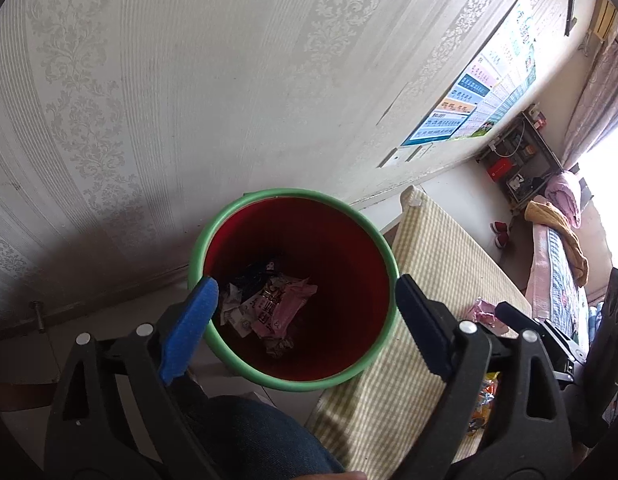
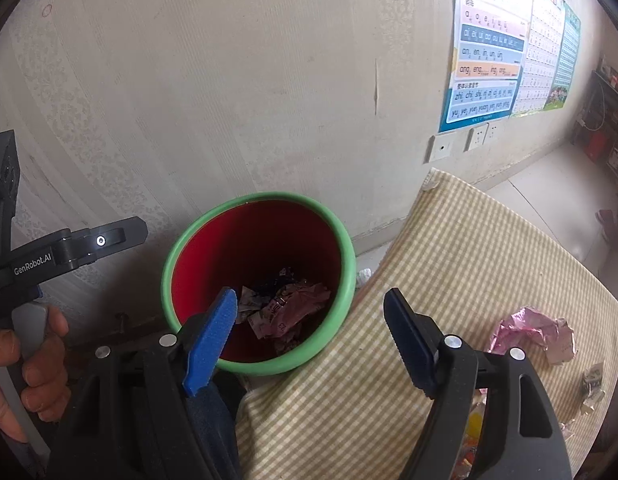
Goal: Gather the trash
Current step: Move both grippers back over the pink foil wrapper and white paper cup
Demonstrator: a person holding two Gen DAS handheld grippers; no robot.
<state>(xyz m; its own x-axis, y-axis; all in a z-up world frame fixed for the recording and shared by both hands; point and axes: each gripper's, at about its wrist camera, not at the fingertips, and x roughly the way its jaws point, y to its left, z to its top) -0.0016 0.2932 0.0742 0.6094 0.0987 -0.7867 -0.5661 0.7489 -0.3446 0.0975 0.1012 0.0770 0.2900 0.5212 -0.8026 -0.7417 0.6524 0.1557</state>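
A red bin with a green rim [image 1: 293, 192] [image 2: 269, 197] stands on the floor against the wall, beside the table. Crumpled wrappers, a pink one [image 1: 277, 308] [image 2: 293, 308] among them, lie at its bottom. My left gripper [image 1: 305, 282] hangs open over the bin's mouth with nothing between its blue pads. Beside it, my right gripper [image 2: 311, 292] is open and empty above the bin's near rim. A crumpled pink wrapper [image 2: 533, 332] [image 1: 483, 312] lies on the checked tablecloth [image 2: 469, 248] to the right. Smaller wrappers [image 2: 593, 384] lie near it.
A hand [image 2: 37, 360] holds the left gripper's handle at the left edge. A knee in jeans [image 1: 249, 440] is below the bin. Colourful wrappers [image 1: 485, 404] lie at the table's near edge. Posters [image 2: 489, 56] and wall sockets [image 2: 479, 138] are on the wall; a bed [image 1: 557, 264] stands at the far right.
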